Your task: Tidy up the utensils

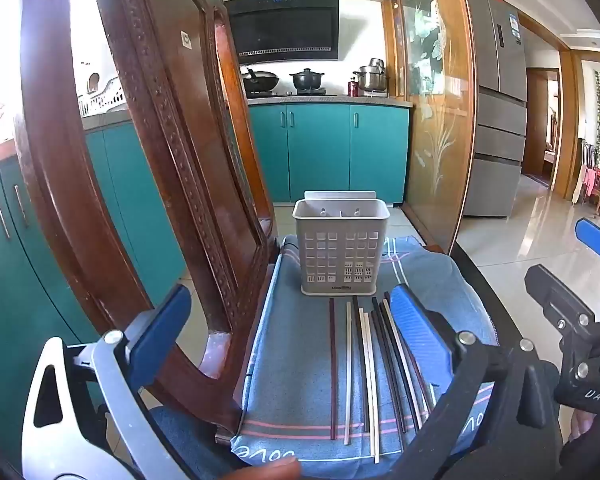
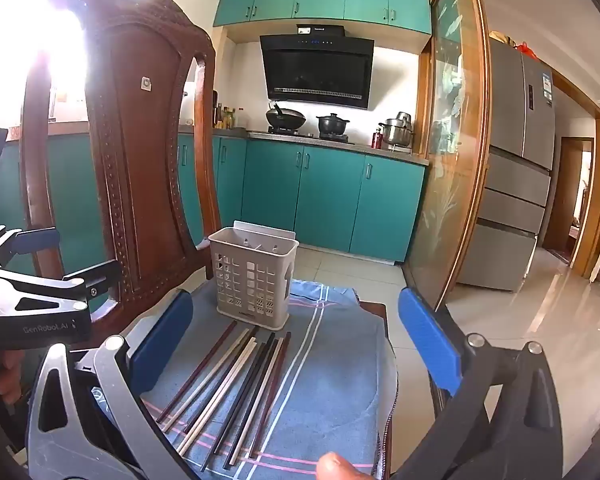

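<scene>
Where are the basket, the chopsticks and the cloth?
basket [image 1: 342, 256]: left wrist view, its front wall.
chopsticks [image 2: 236, 384]: right wrist view, middle of the bunch.
cloth [image 2: 340, 380]: right wrist view, bare blue part.

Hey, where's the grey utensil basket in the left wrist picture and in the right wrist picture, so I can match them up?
Left wrist: basket sits centre, just right of the chair back, beyond the chopsticks.
Right wrist: basket is left of centre, beyond the chopsticks.
Shared landmark: the black range hood above the basket.

Left gripper [image 1: 292, 332] and right gripper [image 2: 296, 344] — both spread wide, empty, tilted slightly downward, side by side.
</scene>
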`<state>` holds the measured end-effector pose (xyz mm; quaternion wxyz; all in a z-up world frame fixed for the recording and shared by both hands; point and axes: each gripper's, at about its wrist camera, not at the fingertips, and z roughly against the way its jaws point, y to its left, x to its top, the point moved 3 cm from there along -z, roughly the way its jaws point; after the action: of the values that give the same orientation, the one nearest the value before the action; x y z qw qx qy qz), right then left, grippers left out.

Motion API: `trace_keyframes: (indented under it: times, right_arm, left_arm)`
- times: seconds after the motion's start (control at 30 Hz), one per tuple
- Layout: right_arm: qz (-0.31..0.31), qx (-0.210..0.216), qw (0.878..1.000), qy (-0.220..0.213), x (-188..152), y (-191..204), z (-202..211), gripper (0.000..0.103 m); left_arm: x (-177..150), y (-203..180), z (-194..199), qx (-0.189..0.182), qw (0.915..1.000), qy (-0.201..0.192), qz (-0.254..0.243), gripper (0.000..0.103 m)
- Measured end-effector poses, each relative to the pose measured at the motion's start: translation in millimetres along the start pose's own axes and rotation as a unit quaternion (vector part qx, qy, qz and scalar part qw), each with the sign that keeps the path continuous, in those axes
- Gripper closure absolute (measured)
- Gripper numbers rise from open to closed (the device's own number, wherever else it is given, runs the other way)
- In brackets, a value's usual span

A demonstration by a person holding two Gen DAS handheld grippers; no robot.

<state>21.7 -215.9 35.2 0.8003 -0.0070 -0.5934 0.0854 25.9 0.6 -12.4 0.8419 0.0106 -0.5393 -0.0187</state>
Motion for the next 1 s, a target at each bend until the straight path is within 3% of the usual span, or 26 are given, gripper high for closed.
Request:
trace_keyframes:
  times: [1.0]
  right_arm:
    - [-0.01,0.001,1.0,-0.017,0.9,-2.9,4.7,0.003]
  left_arm:
    - [-1.6,-2.8,2.4,0.001,1.0,0.0,-0.007,0.004]
